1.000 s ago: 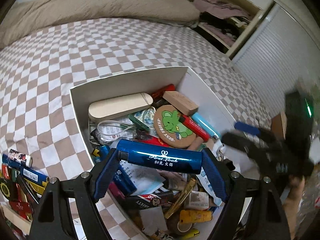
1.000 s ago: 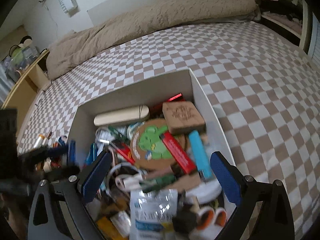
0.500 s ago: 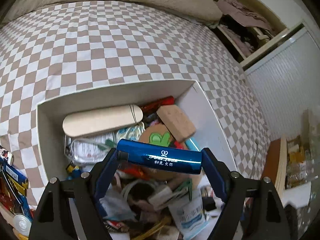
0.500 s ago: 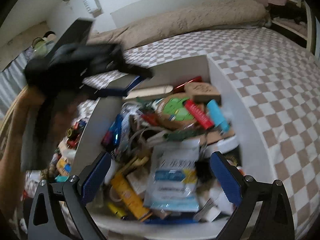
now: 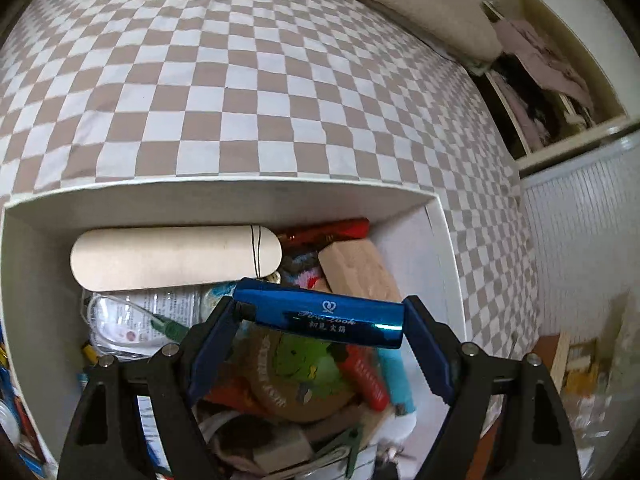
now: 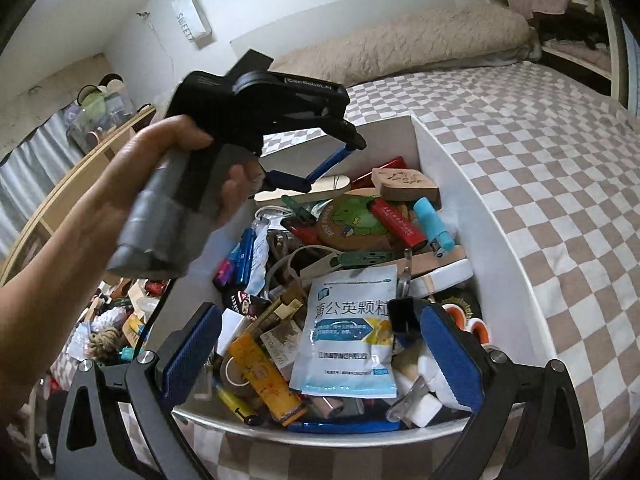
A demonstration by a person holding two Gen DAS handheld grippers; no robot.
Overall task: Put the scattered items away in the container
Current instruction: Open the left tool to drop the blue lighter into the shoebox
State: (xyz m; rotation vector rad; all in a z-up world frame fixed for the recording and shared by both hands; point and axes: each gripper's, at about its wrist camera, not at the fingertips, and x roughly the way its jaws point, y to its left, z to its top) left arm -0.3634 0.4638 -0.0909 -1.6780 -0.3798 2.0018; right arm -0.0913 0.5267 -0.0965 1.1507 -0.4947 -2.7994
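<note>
— Over the box [image 5: 224, 200] on the bed [image 5: 240, 80], see that? The left gripper [image 5: 320, 320] has swung in from the near end toward the far end; a moment back the blue tube [image 5: 320, 316] hung above the papers and oddments nearest us; now it hangs above the green coaster [image 5: 308, 360], just short of the beige case [image 5: 172, 256].

— Is the tube loose yet?

— No; the left fingers [image 5: 212, 344] clamp it end to end, crosswise, and it touches nothing beneath; their spread looks the same as before.

— And the other hand?

— The right gripper [image 6: 316, 344] sits low over the near end, above the white sachet [image 6: 352, 328]; its fingers [image 6: 192, 352] stand wide with nothing between them. It has dropped closer to the heap too; from its side you now see the hand [image 6: 120, 200] with the left gripper tipped down into the box.

— So what does that mean for the tidying?

— I'd say the carry is done and only the letting go is left; the tube is inside the walls, so opening there should land it on the pile. The box is crowded; it may roll off the coaster, though the walls ought to keep it in. More bits [image 6: 112, 332] lie on the bed left of the box; I'd guess those come next.
</note>
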